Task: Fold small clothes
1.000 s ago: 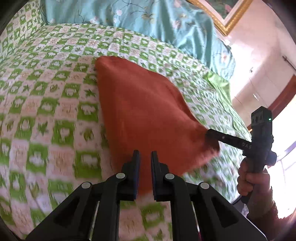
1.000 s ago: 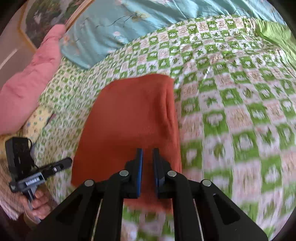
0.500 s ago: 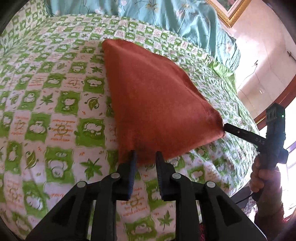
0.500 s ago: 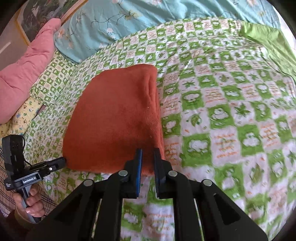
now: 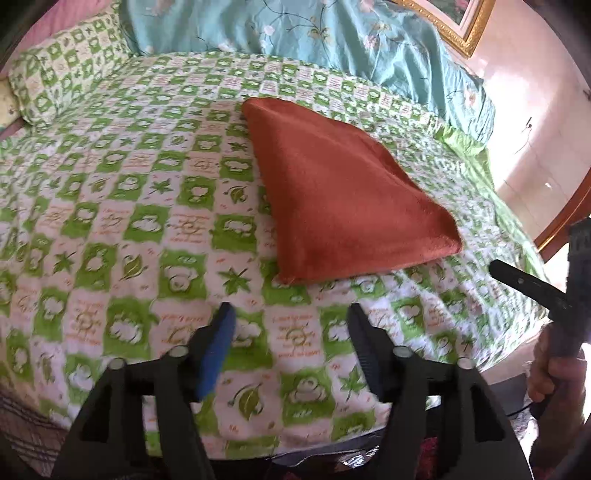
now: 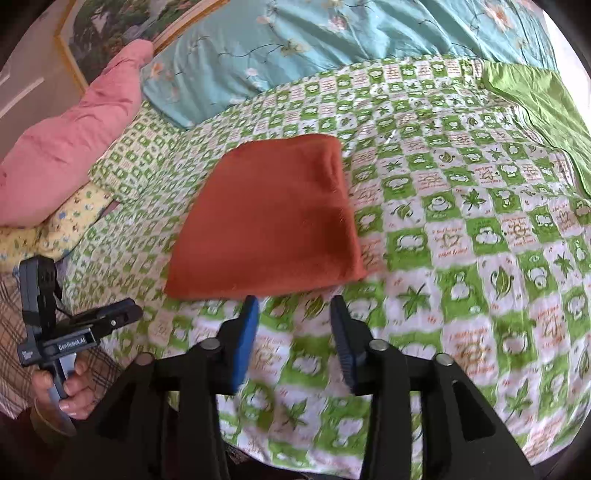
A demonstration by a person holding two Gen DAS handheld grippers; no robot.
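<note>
A folded rust-orange cloth lies flat on the green-and-white checked bedspread; the right wrist view shows the same cloth. My left gripper hovers just short of the cloth's near corner, its jaws opening, nothing between them. My right gripper stands just in front of the cloth's near edge, jaws also opening and empty. The right gripper shows at the right edge of the left wrist view, held by a hand. The left gripper appears at the lower left of the right wrist view.
A teal floral quilt lies along the head of the bed, with a pink pillow and a checked pillow on the left. A gold picture frame hangs behind. The bed's near edge runs just below both grippers.
Both grippers let go of the cloth's near edge, opened and drew back toward the bed's edge. The cloth dropped from its lifted, stretched state to lie flat and folded.
</note>
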